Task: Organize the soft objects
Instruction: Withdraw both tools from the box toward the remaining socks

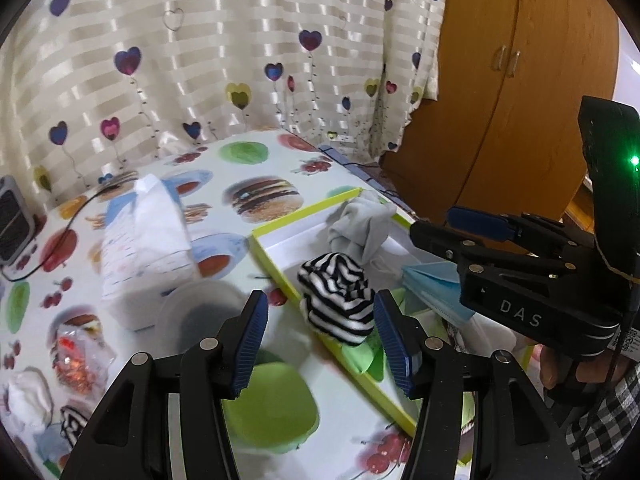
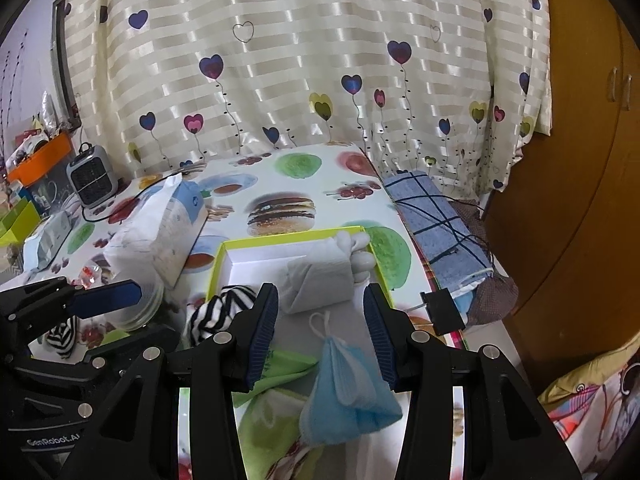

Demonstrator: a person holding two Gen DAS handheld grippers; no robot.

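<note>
A yellow-green rimmed tray (image 1: 304, 216) (image 2: 280, 238) lies on the fruit-print table. In it sit a grey sock bundle (image 1: 360, 232) (image 2: 320, 276) and a black-and-white striped sock ball (image 1: 336, 300) (image 2: 216, 312). My left gripper (image 1: 322, 344) is open just behind the striped ball, which rests at the tray's near edge and is not squeezed. My right gripper (image 2: 320, 336) is open over a folded blue face mask (image 2: 348, 384) (image 1: 432, 280) that lies loose on a green cloth (image 2: 280, 364). A second striped sock (image 2: 62, 340) and a white sock (image 1: 28, 400) lie at the left.
A tissue pack (image 1: 148, 240) (image 2: 160, 236) and a round glass dish (image 1: 200, 312) stand left of the tray. A small heater (image 2: 90, 178) with a cable is at the back left. A blue checked cloth (image 2: 436, 220) lies off the table's right edge, beside a wooden wardrobe (image 1: 500, 80).
</note>
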